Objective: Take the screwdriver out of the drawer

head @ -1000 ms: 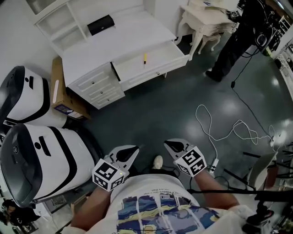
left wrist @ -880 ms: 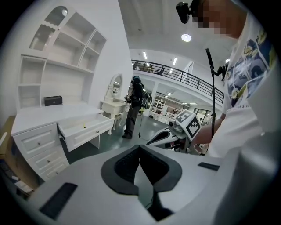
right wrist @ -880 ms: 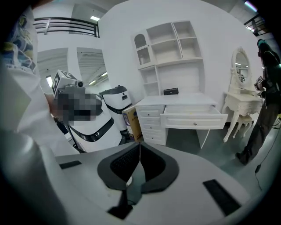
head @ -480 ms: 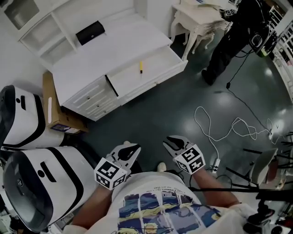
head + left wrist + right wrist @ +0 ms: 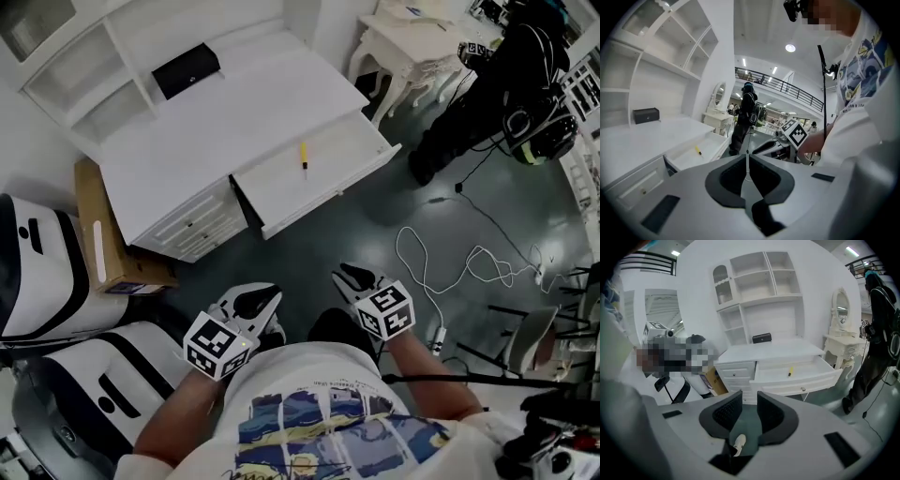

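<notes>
Approach stage: the screwdriver [image 5: 303, 156] lay in the open drawer [image 5: 272, 185], well apart from both tools. The left tongs [image 5: 266, 297] were together. The right tongs [image 5: 344, 276], just opening and empty, likely had to reach in next.

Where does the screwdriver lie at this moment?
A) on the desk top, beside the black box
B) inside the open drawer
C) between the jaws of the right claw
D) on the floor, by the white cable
B: the yellow-handled screwdriver lies on the bottom of the open drawer.
</notes>
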`<state>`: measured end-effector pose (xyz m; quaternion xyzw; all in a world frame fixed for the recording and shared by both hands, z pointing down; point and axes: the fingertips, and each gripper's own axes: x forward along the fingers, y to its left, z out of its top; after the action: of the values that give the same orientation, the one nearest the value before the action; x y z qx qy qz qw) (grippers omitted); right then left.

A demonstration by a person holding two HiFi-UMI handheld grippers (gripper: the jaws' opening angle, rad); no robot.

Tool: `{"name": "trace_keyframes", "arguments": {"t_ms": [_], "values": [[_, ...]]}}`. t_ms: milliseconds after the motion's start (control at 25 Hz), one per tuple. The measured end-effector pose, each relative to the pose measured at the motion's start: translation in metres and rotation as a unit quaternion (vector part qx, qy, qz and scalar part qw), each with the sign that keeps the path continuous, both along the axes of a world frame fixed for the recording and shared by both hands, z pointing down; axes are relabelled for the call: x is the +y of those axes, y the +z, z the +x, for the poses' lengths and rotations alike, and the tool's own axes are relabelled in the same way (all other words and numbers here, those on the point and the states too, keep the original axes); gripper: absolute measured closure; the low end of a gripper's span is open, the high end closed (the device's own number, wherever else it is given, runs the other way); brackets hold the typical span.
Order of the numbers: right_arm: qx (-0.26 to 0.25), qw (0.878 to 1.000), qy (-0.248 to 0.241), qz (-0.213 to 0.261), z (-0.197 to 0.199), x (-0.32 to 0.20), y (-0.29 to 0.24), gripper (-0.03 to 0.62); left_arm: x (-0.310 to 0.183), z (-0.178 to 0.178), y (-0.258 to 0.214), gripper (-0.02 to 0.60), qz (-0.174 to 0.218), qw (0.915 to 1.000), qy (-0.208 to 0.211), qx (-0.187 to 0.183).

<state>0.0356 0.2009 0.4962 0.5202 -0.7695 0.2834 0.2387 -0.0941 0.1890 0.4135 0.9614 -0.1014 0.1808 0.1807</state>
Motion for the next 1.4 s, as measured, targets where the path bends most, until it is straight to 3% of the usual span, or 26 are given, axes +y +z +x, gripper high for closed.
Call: {"name": "trace_keyframes", "arguments": {"t_ms": [240, 480, 920, 1160, 1400], "values": [[0.004, 1.0, 0.014, -0.01, 0.014, -0.062, 0.014, 0.484, -0.045, -0.016, 0.01, 0.566, -0.023, 0.9989, -0.04, 0.007], [-0.008, 1.0, 0.02, -0.014, 0.05, -0.154, 0.041, 0.482, -0.105, -0.006, 0.008, 0.566, -0.016, 0.9954, -0.095, -0.005], [-0.009, 0.997, 0.014, -0.077, 0.119, -0.315, 0.134, 0.454, -0.206, 0.05, -0.006, 0.566, -0.017, 0.9829, -0.181, -0.028], [-0.005, 0.992, 0.006, -0.128, 0.124, -0.36, 0.19, 0.443, -0.227, 0.059, -0.008, 0.566, -0.019, 0.972, -0.228, -0.052], [-0.004, 0.984, 0.031, -0.176, 0.131, -0.383, 0.232, 0.423, -0.242, 0.053, -0.002, 0.566, -0.031, 0.9613, -0.265, -0.069]]}}
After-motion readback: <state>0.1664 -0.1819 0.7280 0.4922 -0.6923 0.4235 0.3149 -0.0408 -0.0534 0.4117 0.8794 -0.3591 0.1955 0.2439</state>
